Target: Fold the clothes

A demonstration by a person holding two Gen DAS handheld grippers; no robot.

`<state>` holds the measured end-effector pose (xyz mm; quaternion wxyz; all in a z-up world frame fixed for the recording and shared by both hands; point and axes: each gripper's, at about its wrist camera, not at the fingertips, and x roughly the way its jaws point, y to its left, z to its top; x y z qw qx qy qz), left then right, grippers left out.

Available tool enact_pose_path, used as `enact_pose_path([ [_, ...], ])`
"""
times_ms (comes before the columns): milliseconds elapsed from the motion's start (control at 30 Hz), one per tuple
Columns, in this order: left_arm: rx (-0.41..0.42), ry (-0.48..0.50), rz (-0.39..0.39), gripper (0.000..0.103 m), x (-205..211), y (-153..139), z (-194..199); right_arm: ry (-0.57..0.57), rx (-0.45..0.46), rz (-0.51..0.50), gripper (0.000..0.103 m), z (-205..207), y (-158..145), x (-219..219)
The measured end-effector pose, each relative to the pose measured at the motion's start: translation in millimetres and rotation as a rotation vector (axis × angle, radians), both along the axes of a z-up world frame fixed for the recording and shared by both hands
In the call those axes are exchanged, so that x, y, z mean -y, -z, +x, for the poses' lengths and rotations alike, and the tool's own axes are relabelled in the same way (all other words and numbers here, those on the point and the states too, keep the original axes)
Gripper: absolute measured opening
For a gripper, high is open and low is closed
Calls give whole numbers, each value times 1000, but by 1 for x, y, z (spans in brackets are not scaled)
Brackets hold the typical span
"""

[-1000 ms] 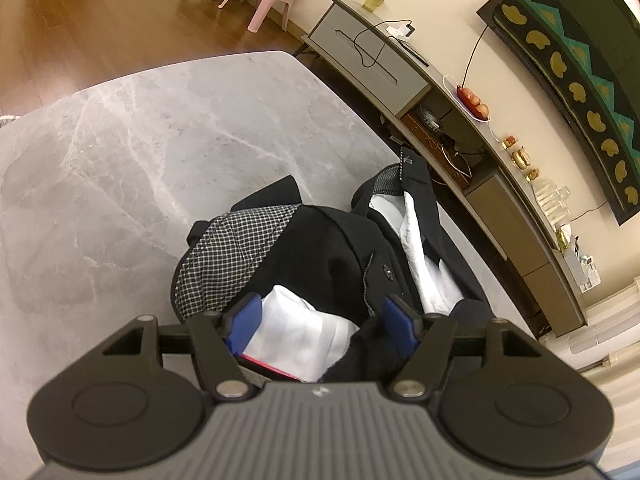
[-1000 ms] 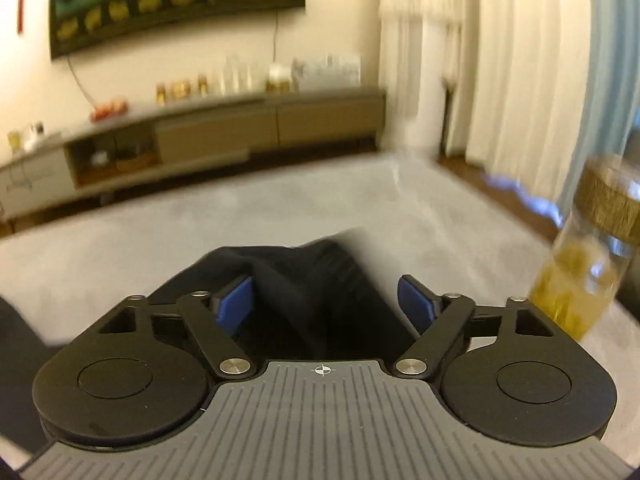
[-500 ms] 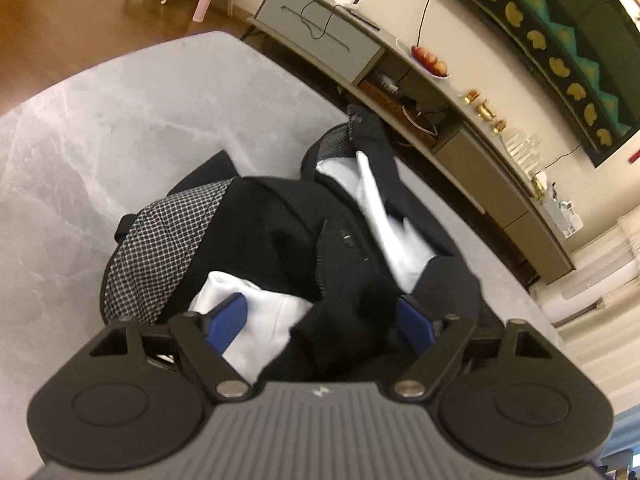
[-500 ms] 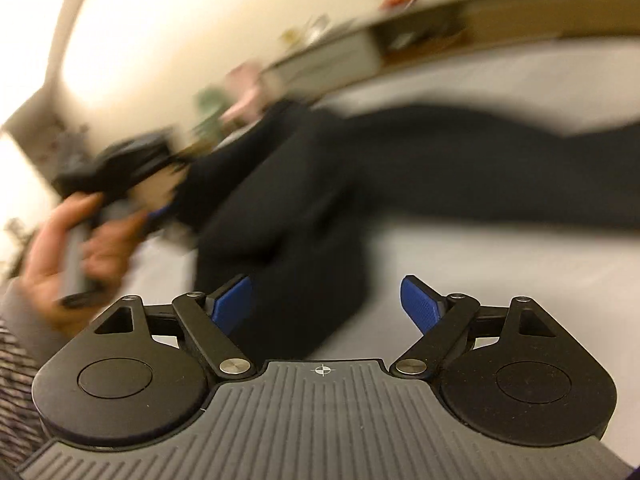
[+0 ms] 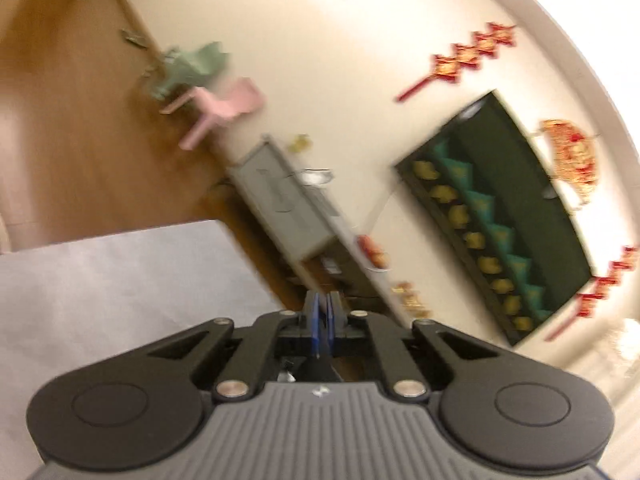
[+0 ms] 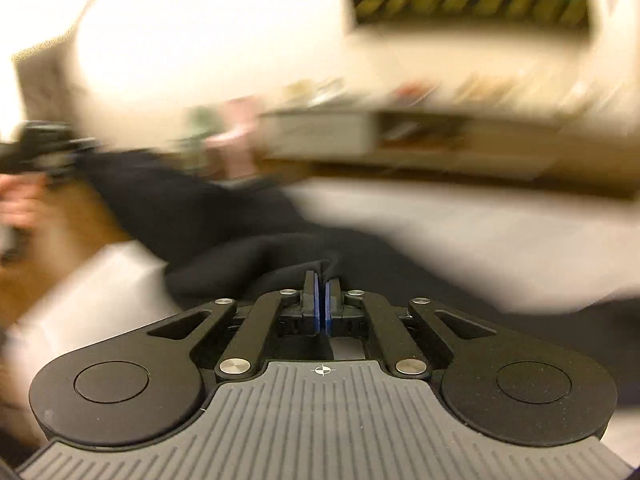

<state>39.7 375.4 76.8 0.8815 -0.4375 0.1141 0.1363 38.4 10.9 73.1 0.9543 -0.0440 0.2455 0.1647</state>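
Note:
A black garment point(image 6: 208, 216) stretches over the grey marble table point(image 6: 480, 240), blurred by motion. In the right wrist view my right gripper point(image 6: 321, 288) is shut, its blue pads pinching a raised fold of that cloth. At the far left of that view a hand point(image 6: 20, 204) holds my left gripper point(image 6: 44, 148), and the garment runs up to it. In the left wrist view my left gripper point(image 5: 321, 312) is shut and points out past the table point(image 5: 100, 288) towards the wall. Only a dark scrap shows beneath its pads.
Beyond the table's edge lies wooden floor point(image 5: 60, 120). A grey and brown TV cabinet point(image 5: 288, 208) runs along the wall under a dark framed panel point(image 5: 500, 216). A pink chair point(image 5: 224, 108) and a green chair point(image 5: 192, 68) stand by the wall.
Both grippers went from open to shut. The left one rose off the heaped garment, so its view now faces the wall. The black cloth now stretches between the two grippers.

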Motion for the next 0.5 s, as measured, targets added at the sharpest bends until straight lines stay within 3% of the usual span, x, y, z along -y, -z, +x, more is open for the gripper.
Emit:
enact_pose_path([
  [33,-41,16,-23,5,0,8,5,53,14,-61,1,2,0,4],
  [67,-83,33,-45,4,1,16,10,105,27,-121,11,4,1,8],
  [100,-118,62,-52,6,6,23,16,143,20,-159,27,6,5,10],
  [167,-188,122,-66,12,16,36,28,174,-11,-128,43,-1,19,15],
  [233,-228,170,-37,20,30,38,36,161,-49,-63,69,-19,35,21],
  [267,-238,197,-18,24,33,36,38,150,-69,-29,74,-29,43,25],
  [333,-268,253,11,54,46,36,41,121,-127,20,77,-44,60,28],
  [433,-313,355,66,63,73,36,41,67,-209,49,77,-52,77,22],
  [500,-342,473,125,69,97,36,36,-25,-181,10,78,-64,83,5],
])
